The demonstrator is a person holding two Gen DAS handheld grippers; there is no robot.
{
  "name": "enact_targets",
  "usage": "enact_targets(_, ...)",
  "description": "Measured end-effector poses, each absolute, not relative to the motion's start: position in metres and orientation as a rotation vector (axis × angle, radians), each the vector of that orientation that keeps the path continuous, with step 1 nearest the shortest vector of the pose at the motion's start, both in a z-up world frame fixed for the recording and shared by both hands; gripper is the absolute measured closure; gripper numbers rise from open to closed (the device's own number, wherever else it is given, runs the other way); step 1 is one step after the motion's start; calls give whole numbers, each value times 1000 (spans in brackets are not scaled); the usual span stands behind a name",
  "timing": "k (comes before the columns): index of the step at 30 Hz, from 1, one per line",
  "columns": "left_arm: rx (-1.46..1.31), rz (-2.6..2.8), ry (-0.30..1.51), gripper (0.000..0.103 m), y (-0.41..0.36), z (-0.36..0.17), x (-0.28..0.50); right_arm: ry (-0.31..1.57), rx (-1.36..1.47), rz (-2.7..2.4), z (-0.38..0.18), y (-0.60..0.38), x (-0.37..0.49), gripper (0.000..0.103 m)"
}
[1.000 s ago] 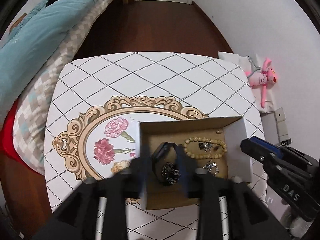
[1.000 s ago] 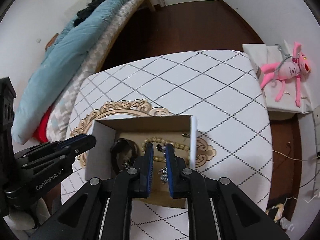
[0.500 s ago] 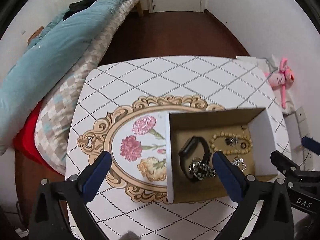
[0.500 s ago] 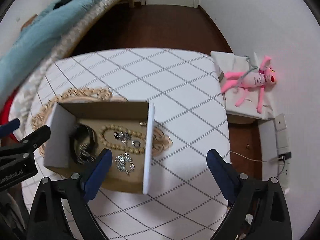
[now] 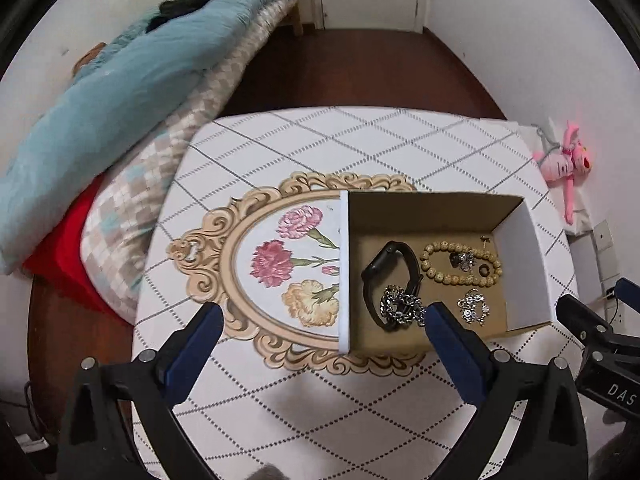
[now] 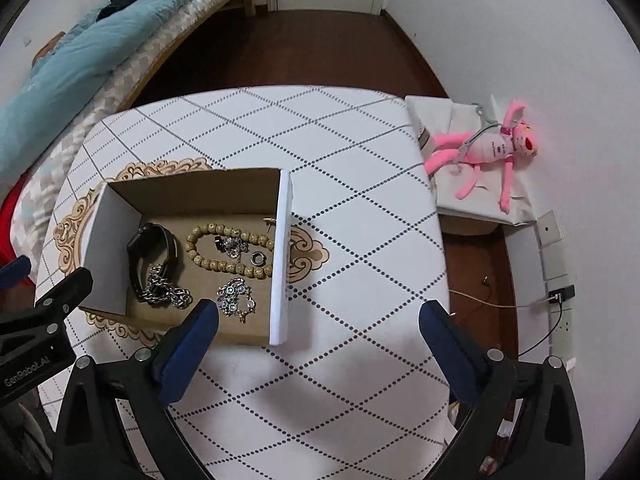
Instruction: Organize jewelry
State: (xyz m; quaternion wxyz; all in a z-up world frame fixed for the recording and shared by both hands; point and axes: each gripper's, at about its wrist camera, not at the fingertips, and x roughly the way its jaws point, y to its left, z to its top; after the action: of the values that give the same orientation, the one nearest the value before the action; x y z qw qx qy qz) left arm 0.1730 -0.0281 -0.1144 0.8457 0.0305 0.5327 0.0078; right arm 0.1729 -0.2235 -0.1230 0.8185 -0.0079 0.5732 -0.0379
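An open cardboard box (image 5: 520, 236) (image 6: 280, 264) stands on the table. Inside lie a black watch (image 5: 384, 268) (image 6: 154, 250), a silver chain (image 5: 402, 306) (image 6: 166, 290), a tan bead bracelet (image 5: 460, 268) (image 6: 228, 248), a silver ring (image 6: 257, 258) and small silver pieces (image 5: 474, 308) (image 6: 234, 298). My left gripper (image 5: 320, 320) is open and empty above the table in front of the box's left wall. My right gripper (image 6: 318, 320) is open and empty in front of the box's right wall.
The table (image 5: 320, 392) (image 6: 340, 152) has a white diamond-pattern cloth with a floral oval print (image 5: 276, 264). A bed with blue bedding (image 5: 120, 92) lies to the left. A pink plush toy (image 6: 492, 148) lies on a low white stand on the right.
Both grippers went from shut over the box to wide open and pulled back and up from it. Jewelry stays in the box.
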Motion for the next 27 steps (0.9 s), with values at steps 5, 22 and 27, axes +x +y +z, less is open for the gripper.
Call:
enact_targets(5, 52, 28, 1051, 0, -24, -86, 145, 1154, 6, -95, -96, -226, 148, 2)
enact_targets(22, 8, -44, 848, 0, -24, 23, 54, 892, 9, -113, 30, -218, 38, 0)
enact_targets(27, -25, -49, 816, 0, -18, 42, 36, 840, 7, -117, 59, -214, 16, 0)
